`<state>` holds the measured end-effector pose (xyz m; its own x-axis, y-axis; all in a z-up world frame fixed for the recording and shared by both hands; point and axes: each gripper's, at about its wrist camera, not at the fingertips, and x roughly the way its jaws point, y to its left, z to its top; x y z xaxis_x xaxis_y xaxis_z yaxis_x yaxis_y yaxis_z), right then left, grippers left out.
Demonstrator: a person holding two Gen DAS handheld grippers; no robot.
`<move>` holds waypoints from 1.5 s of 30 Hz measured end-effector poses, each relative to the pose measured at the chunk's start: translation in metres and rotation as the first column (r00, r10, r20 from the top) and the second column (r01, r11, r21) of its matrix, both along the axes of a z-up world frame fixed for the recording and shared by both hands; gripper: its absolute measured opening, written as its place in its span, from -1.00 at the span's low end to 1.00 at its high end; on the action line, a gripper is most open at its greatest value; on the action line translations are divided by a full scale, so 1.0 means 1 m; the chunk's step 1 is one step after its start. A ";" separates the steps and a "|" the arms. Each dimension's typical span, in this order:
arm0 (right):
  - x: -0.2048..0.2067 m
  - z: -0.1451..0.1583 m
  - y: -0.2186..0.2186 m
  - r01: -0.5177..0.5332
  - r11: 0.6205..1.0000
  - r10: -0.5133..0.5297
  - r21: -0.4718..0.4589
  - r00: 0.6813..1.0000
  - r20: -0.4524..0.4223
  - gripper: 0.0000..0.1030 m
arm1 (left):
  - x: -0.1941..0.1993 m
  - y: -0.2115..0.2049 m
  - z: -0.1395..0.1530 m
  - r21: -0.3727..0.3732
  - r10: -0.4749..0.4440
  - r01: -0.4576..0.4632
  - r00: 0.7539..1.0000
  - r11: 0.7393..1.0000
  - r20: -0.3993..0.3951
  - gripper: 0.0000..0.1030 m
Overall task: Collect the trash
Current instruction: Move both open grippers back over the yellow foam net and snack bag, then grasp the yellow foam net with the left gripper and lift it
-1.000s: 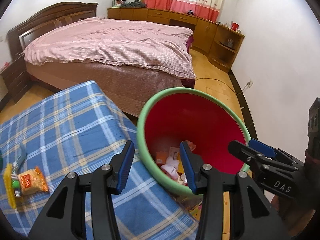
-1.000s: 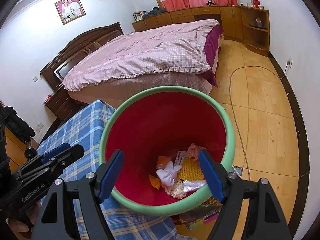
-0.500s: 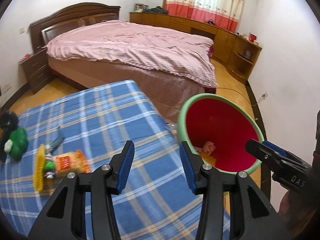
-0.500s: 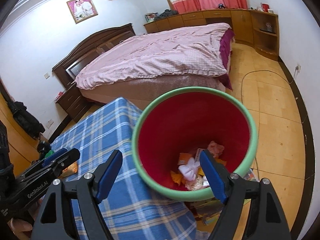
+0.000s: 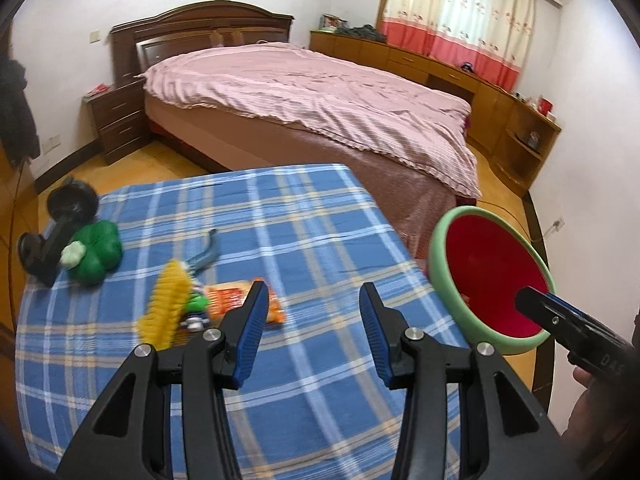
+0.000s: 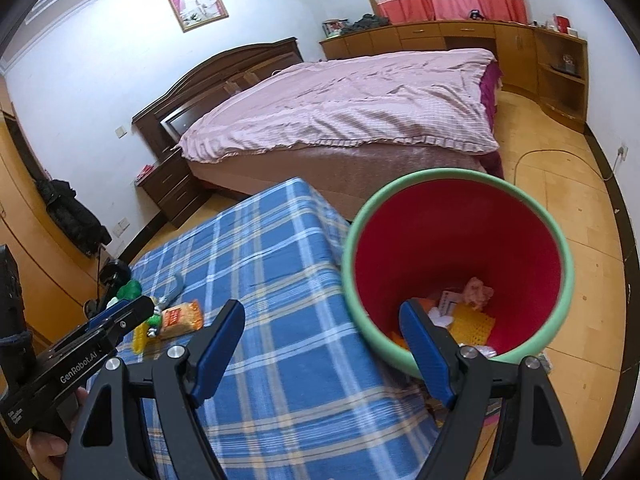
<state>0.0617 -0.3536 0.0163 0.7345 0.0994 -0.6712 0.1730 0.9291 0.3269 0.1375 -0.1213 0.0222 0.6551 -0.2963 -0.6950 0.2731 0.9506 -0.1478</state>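
A: Left wrist view: your left gripper point(image 5: 310, 320) hangs half-open and empty; the orange snack packet point(image 5: 240, 298) lies on the tabletop point(image 5: 320, 220), well left of the bin point(image 5: 488, 276). Closing now might snag the yellow brush point(image 5: 166, 308).

B: Right wrist view: your right gripper point(image 6: 322, 344) gapes wide, empty, one finger over the bin point(image 6: 460, 264) rim; it could knock it.

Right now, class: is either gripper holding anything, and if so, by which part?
Nothing is held. The left gripper stands open over the blue checked cloth, and the right gripper stands open with nothing between its fingers, in front of the bin.
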 end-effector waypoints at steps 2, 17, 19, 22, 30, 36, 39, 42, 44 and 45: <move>0.002 0.000 0.008 -0.010 1.000 0.010 0.002 1.000 0.000 0.59 | 0.000 0.012 -0.001 -0.001 0.021 -0.021 1.000 1.000 0.001 -0.08; 0.021 -0.017 0.046 -0.053 0.999 0.054 0.005 0.997 -0.064 0.61 | 0.027 0.087 -0.032 0.047 0.172 -0.170 0.983 0.984 -0.059 0.01; 0.025 -0.019 0.050 -0.059 0.998 0.059 0.003 0.995 -0.077 0.61 | 0.033 0.093 -0.039 0.049 0.179 -0.176 0.981 0.983 -0.074 0.01; 0.031 -0.023 0.054 -0.065 0.998 0.065 0.000 0.993 -0.094 0.61 | 0.042 0.096 -0.047 0.050 0.170 -0.166 0.981 0.985 -0.091 0.01; 0.043 -0.033 0.059 -0.072 0.997 0.070 -0.010 0.989 -0.129 0.61 | 0.060 0.093 -0.064 0.051 0.145 -0.139 0.982 0.989 -0.120 0.02; 0.050 -0.040 0.060 -0.074 0.997 0.072 -0.008 0.986 -0.151 0.61 | 0.065 0.099 -0.066 0.009 0.125 -0.125 0.984 0.992 -0.128 0.02; 0.053 -0.042 0.062 -0.082 0.997 0.080 -0.009 0.984 -0.157 0.61 | 0.065 0.103 -0.067 -0.017 0.116 -0.119 0.985 0.993 -0.128 -0.02; 0.057 -0.044 0.067 -0.095 0.995 0.092 -0.011 0.982 -0.163 0.61 | 0.065 0.104 -0.067 -0.043 0.101 -0.108 0.986 0.993 -0.134 -0.23; 0.059 -0.044 0.069 -0.105 0.994 0.102 -0.013 0.981 -0.164 0.61 | 0.065 0.105 -0.067 -0.035 0.106 -0.112 0.985 0.993 -0.133 -0.33; 0.060 -0.044 0.071 -0.110 0.994 0.106 -0.015 0.981 -0.163 0.61 | 0.065 0.105 -0.066 -0.030 0.110 -0.115 0.985 0.993 -0.132 -0.33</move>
